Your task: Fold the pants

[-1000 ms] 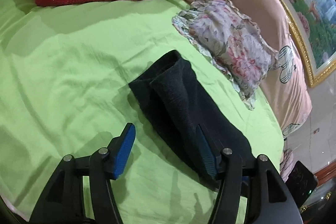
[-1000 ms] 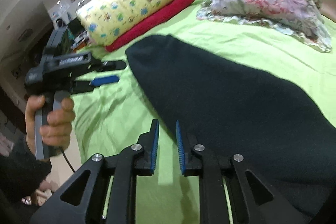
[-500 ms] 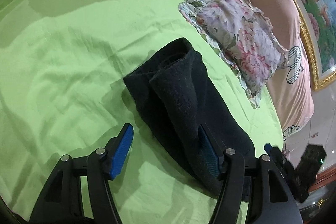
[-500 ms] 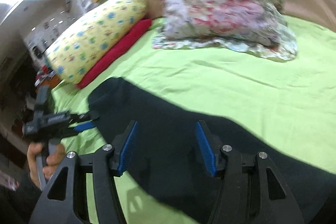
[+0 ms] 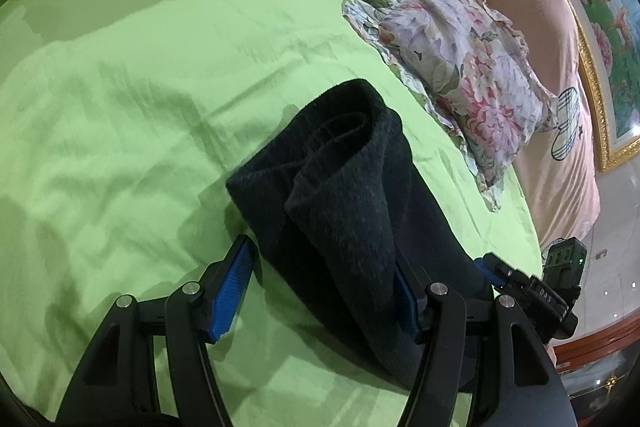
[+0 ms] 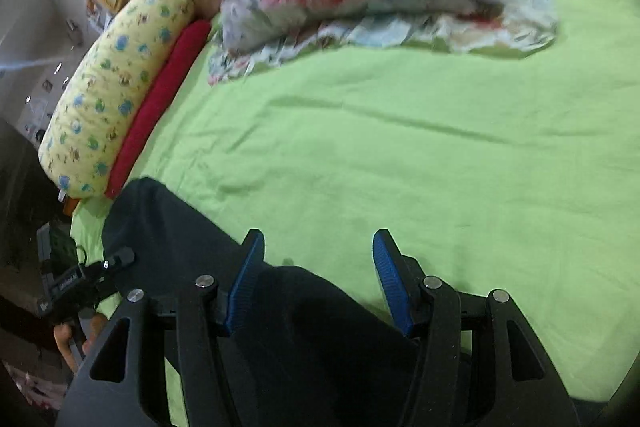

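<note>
Beyond the pants' [image 5: 344, 223] folded edge, green sheet [image 5: 132, 99] lies open.

1. The pants [image 5: 352, 219] lay lengthwise on the bed [image 5: 120, 107], folded over themselves.
2. Beyond them, a frilled pillow [image 5: 452, 67] rested on the bed against the headboard [image 5: 560, 131].
3. At the bed's far edge, a long pillow [image 6: 112, 87] lay on top of a folded blanket [image 6: 160, 107].
4. The left gripper [image 5: 320, 287] straddled the pants' near part, jaws apart.
5. The right gripper [image 6: 316, 279] hung over the other end, beside the bed's edge, jaws likewise apart.
</note>
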`<move>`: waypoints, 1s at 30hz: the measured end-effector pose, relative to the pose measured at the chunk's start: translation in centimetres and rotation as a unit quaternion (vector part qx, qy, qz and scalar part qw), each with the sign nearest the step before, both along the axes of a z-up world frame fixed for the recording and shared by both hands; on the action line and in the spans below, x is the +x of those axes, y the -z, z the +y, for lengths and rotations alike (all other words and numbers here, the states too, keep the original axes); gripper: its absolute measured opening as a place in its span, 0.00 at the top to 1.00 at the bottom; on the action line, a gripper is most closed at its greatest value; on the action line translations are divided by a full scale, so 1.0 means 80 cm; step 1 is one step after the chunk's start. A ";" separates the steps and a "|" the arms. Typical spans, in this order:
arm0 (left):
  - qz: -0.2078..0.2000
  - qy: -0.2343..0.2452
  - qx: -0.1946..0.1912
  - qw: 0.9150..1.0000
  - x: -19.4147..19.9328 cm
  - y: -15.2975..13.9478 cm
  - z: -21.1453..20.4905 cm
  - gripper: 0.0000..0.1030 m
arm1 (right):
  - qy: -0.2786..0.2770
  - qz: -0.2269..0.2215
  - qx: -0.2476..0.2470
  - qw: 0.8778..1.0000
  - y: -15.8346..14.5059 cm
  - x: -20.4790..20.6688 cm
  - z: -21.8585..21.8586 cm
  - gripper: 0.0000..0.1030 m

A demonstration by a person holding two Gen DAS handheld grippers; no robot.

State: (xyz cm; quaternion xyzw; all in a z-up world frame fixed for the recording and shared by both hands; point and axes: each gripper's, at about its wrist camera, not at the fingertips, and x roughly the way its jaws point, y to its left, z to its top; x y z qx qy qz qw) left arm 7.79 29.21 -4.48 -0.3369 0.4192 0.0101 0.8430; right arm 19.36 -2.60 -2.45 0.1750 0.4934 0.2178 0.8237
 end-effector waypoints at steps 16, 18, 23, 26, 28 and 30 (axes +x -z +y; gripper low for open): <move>-0.065 0.005 0.026 0.998 -0.009 -0.031 -0.017 0.78 | -0.042 -0.039 -0.007 0.998 -0.033 -0.049 0.028 0.86; -0.088 0.012 0.019 0.996 -0.038 -0.059 -0.020 0.78 | -0.036 -0.054 0.006 0.998 -0.048 -0.058 0.026 0.86; -0.129 0.021 0.005 0.991 -0.104 -0.105 -0.018 0.79 | -0.036 -0.085 0.021 0.995 -0.074 -0.071 0.032 0.86; -0.123 0.021 0.016 0.992 -0.115 -0.098 -0.010 0.79 | -0.035 -0.087 0.004 0.996 -0.062 -0.062 0.050 0.86; -0.105 0.013 0.020 0.994 -0.106 -0.077 -0.001 0.79 | -0.039 -0.088 -0.018 0.995 -0.044 -0.056 0.068 0.86; -0.079 0.004 0.027 0.996 -0.094 -0.054 0.008 0.79 | -0.034 -0.093 -0.044 0.994 -0.020 -0.050 0.086 0.86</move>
